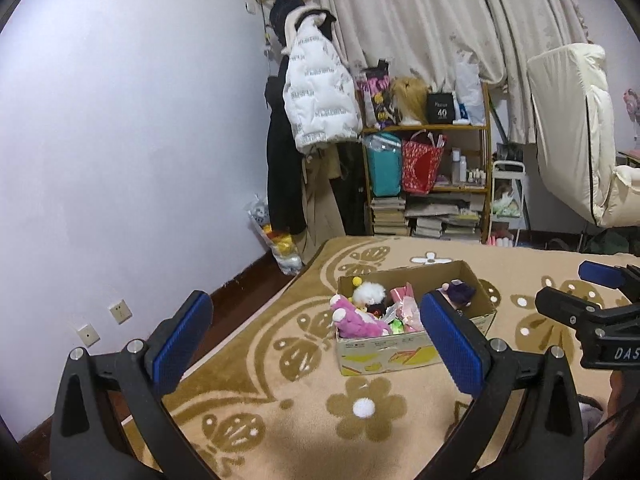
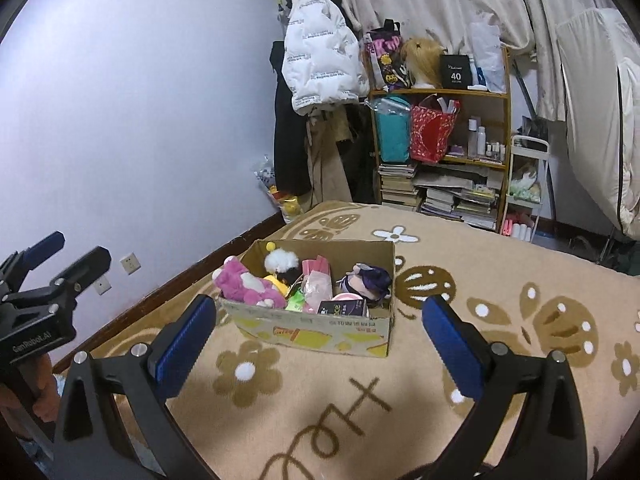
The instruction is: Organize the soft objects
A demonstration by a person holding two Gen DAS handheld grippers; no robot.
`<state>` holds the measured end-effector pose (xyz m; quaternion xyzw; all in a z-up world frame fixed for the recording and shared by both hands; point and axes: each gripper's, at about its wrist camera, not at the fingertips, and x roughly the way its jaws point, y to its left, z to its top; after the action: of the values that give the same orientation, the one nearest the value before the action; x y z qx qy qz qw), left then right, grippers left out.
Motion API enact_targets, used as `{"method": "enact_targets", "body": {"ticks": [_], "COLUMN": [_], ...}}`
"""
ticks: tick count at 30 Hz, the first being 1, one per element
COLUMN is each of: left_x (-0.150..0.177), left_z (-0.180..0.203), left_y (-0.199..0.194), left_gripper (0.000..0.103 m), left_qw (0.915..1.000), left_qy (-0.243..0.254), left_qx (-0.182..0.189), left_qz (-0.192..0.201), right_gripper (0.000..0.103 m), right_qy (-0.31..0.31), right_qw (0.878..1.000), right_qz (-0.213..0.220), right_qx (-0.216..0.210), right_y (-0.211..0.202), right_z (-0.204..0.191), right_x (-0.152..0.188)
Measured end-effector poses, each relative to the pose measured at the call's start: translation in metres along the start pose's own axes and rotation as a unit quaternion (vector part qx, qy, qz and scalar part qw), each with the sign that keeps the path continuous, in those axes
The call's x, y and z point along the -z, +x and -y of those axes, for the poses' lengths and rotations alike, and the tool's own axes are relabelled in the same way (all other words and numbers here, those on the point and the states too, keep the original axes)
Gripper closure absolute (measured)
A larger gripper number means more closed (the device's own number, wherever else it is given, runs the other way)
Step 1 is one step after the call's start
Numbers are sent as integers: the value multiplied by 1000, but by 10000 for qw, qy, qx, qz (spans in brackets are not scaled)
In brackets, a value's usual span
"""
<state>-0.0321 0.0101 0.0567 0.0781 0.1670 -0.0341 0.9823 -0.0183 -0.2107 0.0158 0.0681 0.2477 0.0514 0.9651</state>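
Note:
A cardboard box [image 1: 384,354] [image 2: 320,330] stands on the beige flowered blanket and holds several soft toys. Among them are a pink plush [image 1: 354,318] [image 2: 244,284], a white fluffy doll [image 1: 370,292] [image 2: 282,259], a purple-haired doll [image 1: 460,292] [image 2: 366,278] and pink wrapped items [image 2: 318,284]. My left gripper [image 1: 316,336] is open and empty, held short of the box. My right gripper [image 2: 320,340] is also open and empty, with the box between and beyond its fingers. Each gripper shows at the edge of the other's view.
The blanket [image 2: 360,408] covers a bed along a pale wall [image 1: 120,160]. Beyond it stand a shelf [image 2: 440,128] with bags, bottles and books, hanging coats [image 1: 316,92], curtains and a white chair [image 1: 576,132]. A hand [image 2: 40,396] holds the left gripper.

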Motion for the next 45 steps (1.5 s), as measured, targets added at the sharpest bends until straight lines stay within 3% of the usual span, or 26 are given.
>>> {"method": "enact_targets", "body": {"ticks": [6,16,24,32,45], "left_x": [18,39,45,49,50], "left_z": [5,17,14,19,17], "left_y": [-15,-13,-1,10,12], "left_gripper": [0,0,0,0,0], "left_qw": [9998,10000,9999,9994,9993], "left_qy": [-117,21,-70,30,-11], "left_qx": [69,88,-44,60,53], "left_qz": [148,41,-125,-336,-365], "right_gripper": [0,0,0,0,0], "right_qy": [61,-116,-160,-124,-79], "right_qw": [9999,9999,9997,9997,9997], "right_qz": [97,4,-128,-154,-167], "right_qx": [17,80,110,149,157], "right_y": [-13,-11,0,5,6], "right_z": [1,-6,-13,-13,-10], "right_x": [12,35,44,46,47]}}
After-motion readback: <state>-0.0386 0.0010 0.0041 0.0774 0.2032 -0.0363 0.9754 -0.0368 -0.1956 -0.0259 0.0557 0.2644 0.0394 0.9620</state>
